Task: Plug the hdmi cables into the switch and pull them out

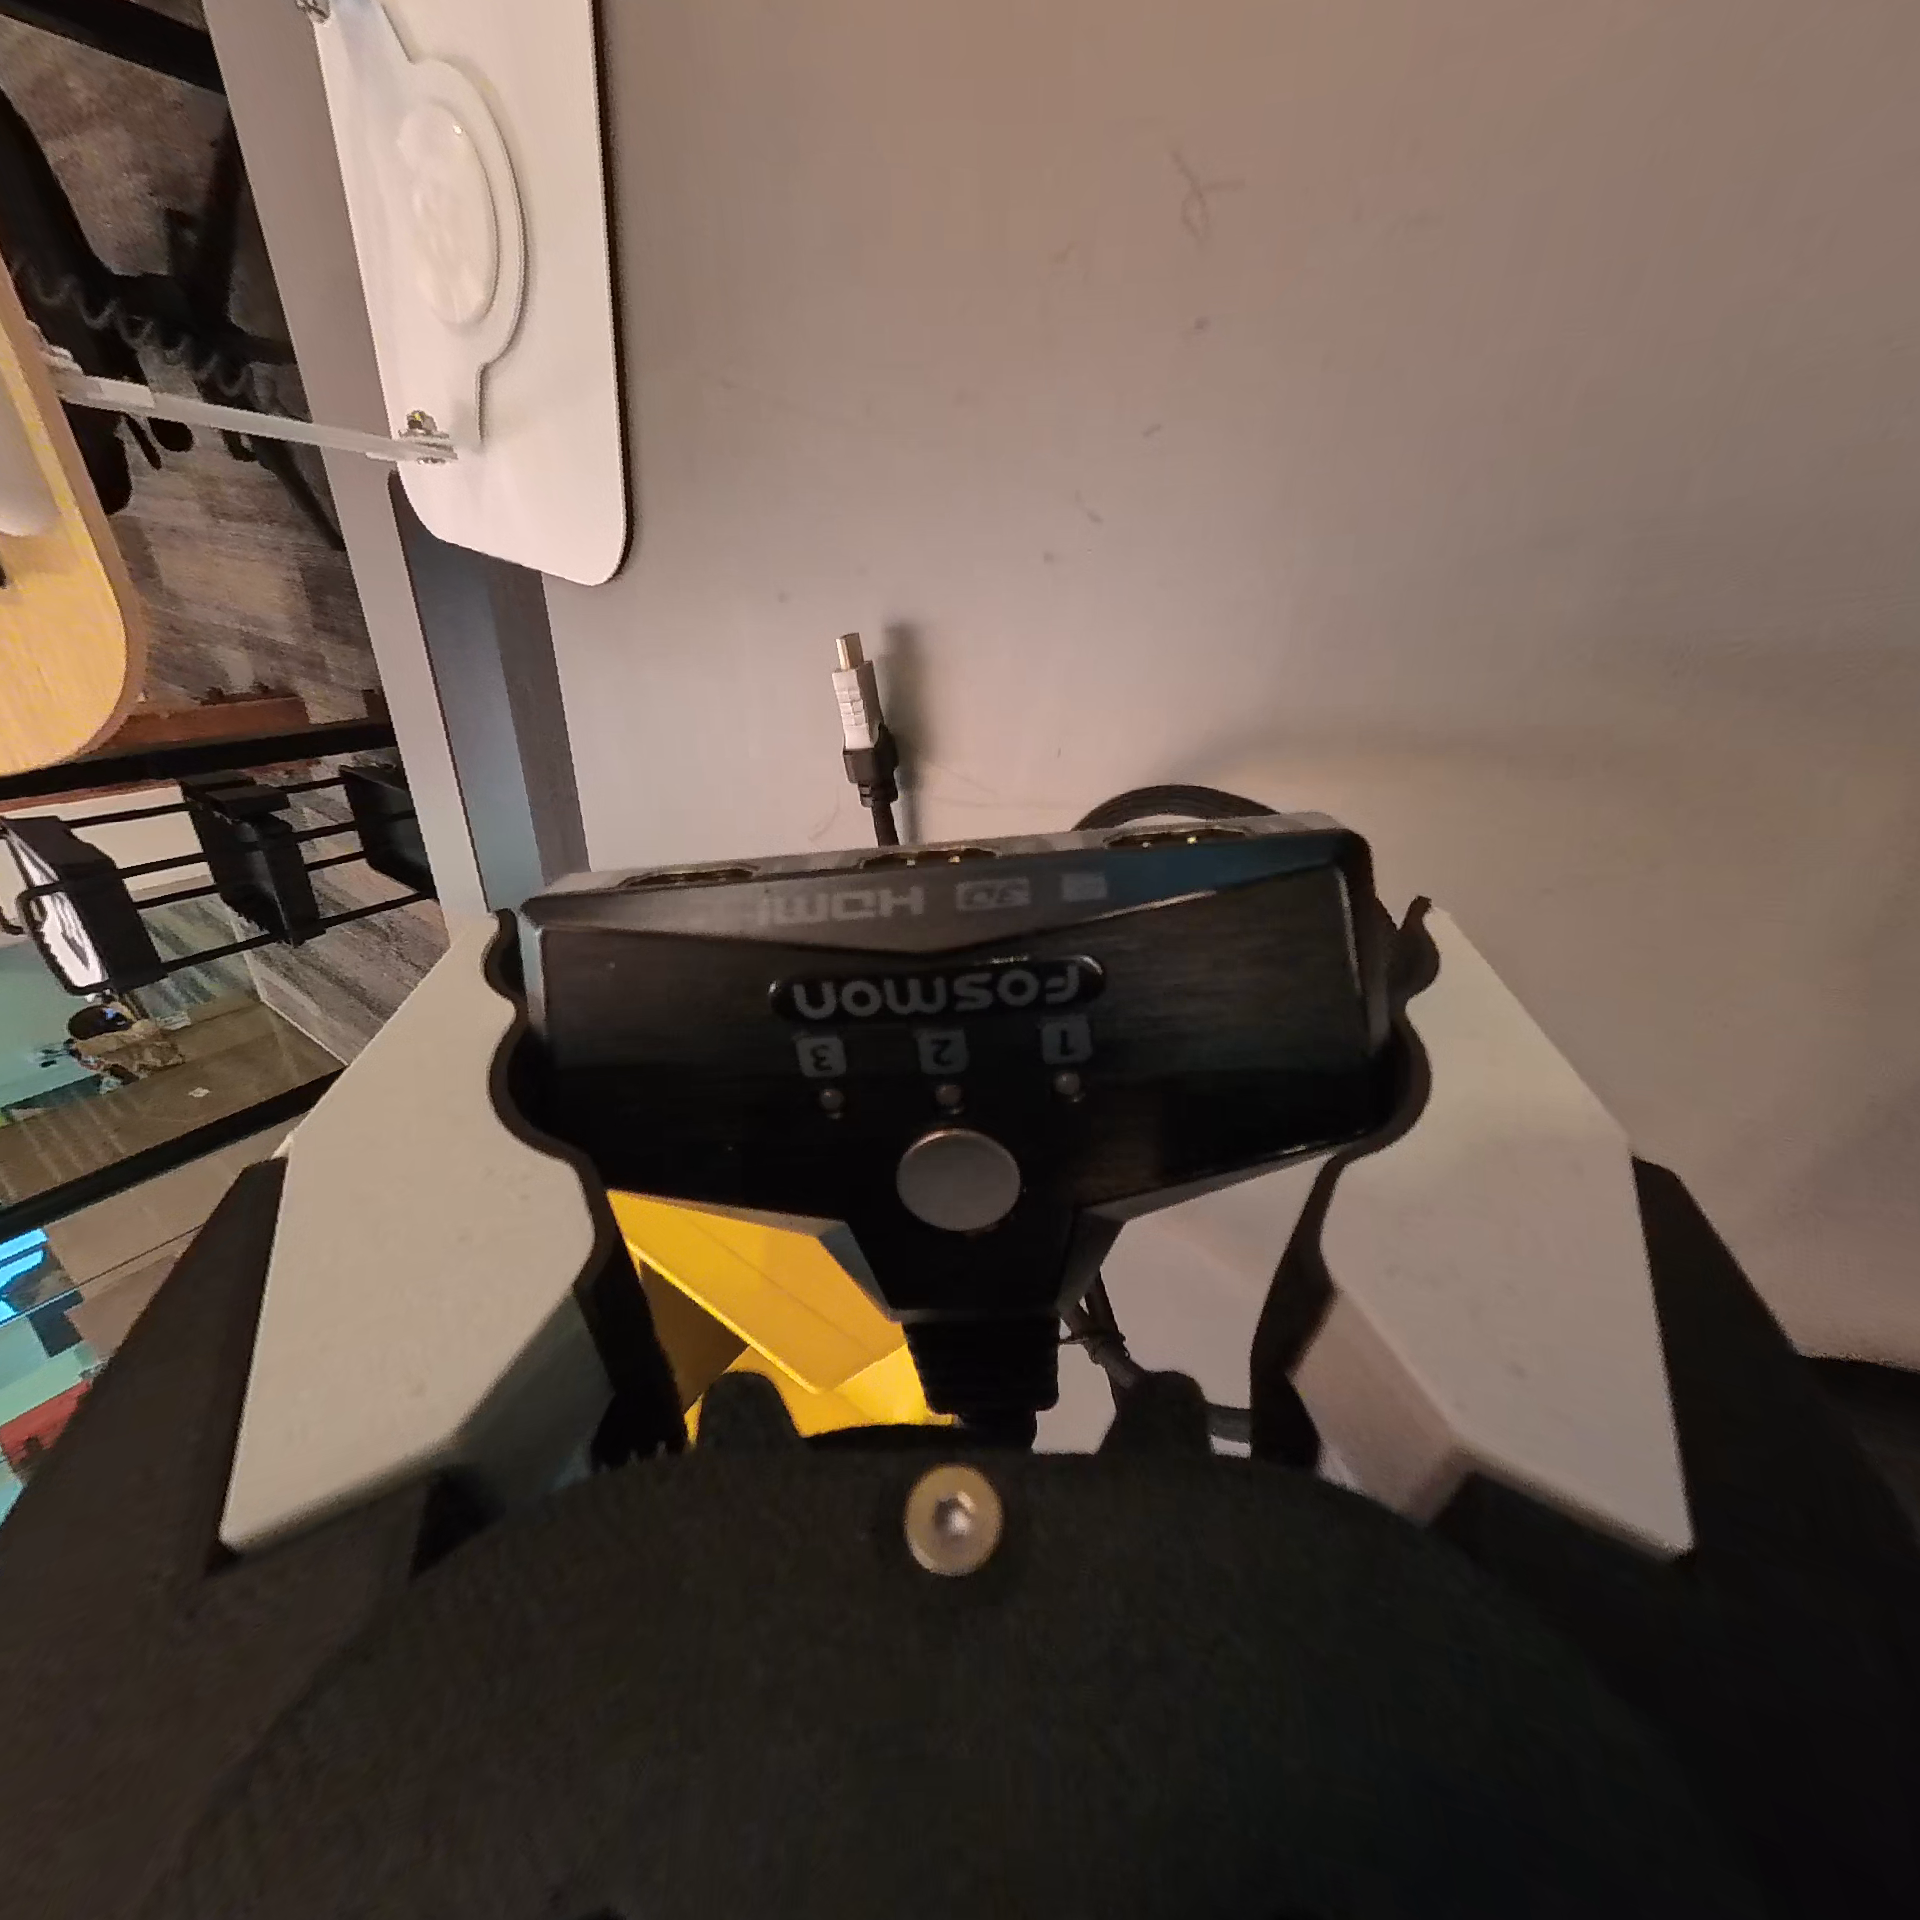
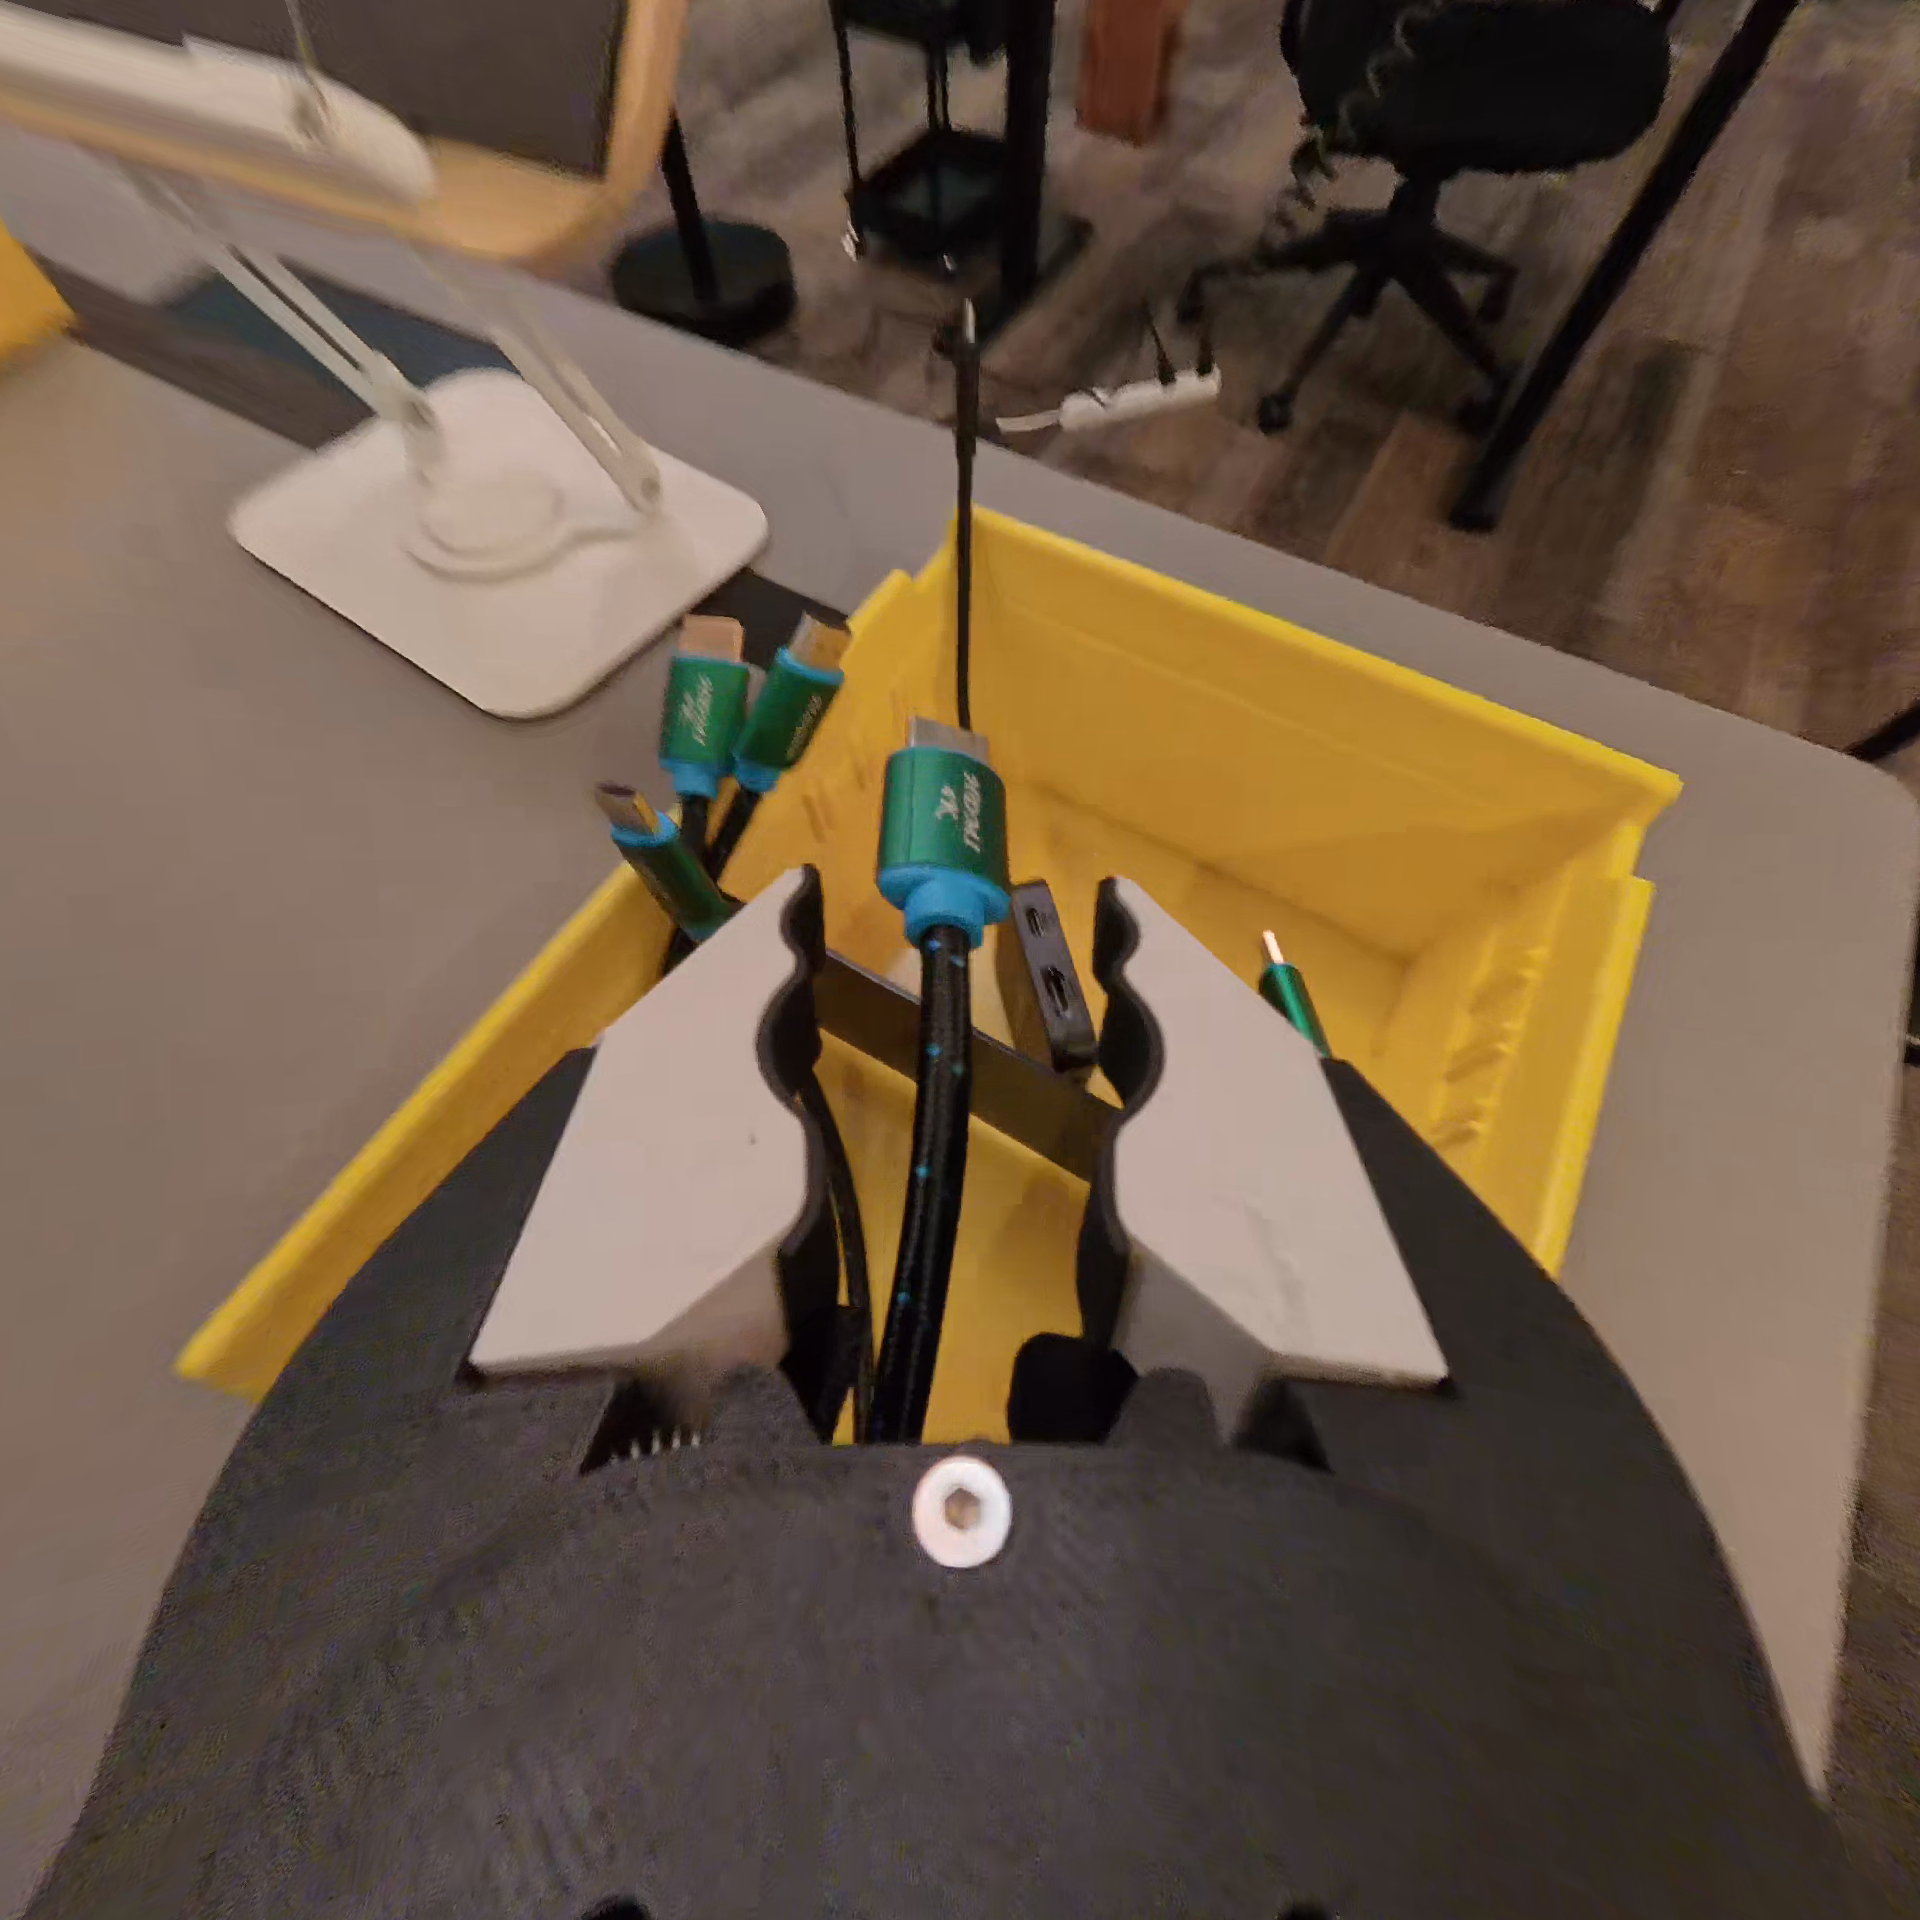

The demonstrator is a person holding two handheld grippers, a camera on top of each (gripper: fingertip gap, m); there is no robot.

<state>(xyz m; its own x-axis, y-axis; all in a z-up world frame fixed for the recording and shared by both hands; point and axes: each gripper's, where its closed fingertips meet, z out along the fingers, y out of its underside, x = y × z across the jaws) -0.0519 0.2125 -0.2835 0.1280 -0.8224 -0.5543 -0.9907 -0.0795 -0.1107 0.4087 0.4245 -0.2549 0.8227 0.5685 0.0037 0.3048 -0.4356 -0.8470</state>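
My left gripper (image 1: 956,935) is shut on the black HDMI switch (image 1: 951,997), one finger on each short side. The three ports on its far edge look empty. A silver-tipped black plug (image 1: 857,707) lies on the grey table beyond it. My right gripper (image 2: 954,894) is open over the yellow bin (image 2: 1299,727). A braided cable with a green HDMI plug (image 2: 940,821) runs up between its fingers without being pinched. Three more green plugs (image 2: 707,707) stick up at the bin's left wall and one (image 2: 1294,987) shows at the right. A small black adapter (image 2: 1055,977) stands in the bin.
A white stand base sits on the grey table left of the bin (image 2: 499,551) and shows in the left wrist view (image 1: 488,260). A thin black cable (image 2: 964,520) hangs down into the bin. The table edge (image 2: 1766,790) runs just behind the bin; an office chair (image 2: 1455,156) stands beyond. The left gripper's tips are roughly 50 cm from the right gripper's. My right gripper is the nearer one to the small black adapter (image 2: 1055,977): about 7 cm, against 55 cm.
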